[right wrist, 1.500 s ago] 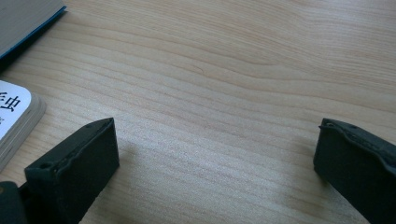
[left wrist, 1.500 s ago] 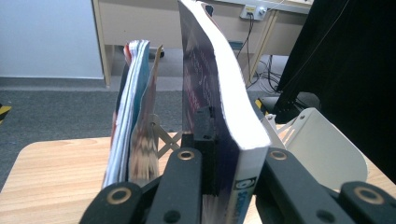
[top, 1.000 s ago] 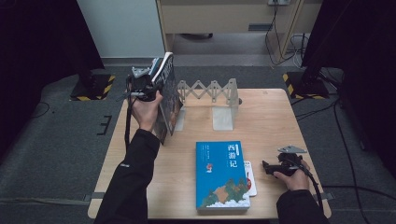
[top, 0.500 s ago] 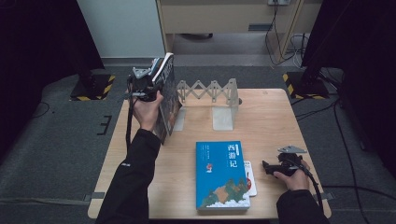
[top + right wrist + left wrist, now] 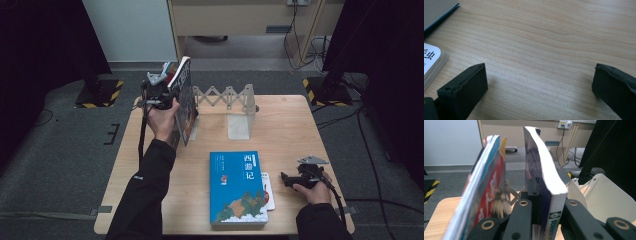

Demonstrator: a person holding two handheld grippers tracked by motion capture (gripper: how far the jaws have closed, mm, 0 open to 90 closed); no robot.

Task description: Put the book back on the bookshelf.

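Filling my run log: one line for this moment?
left gripper: shut on book, upright at rack | right gripper: open, over table

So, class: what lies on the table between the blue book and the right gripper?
In the high view, a small white book pokes out from under the blue book; beyond it, bare wood reaches the right gripper.

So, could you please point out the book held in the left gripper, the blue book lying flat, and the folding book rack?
Held book (image 5: 554, 195), left gripper view, on its white page edge.
Blue book (image 5: 236, 187), high view, on its front cover.
Book rack (image 5: 239, 120), high view, on its right end plate.
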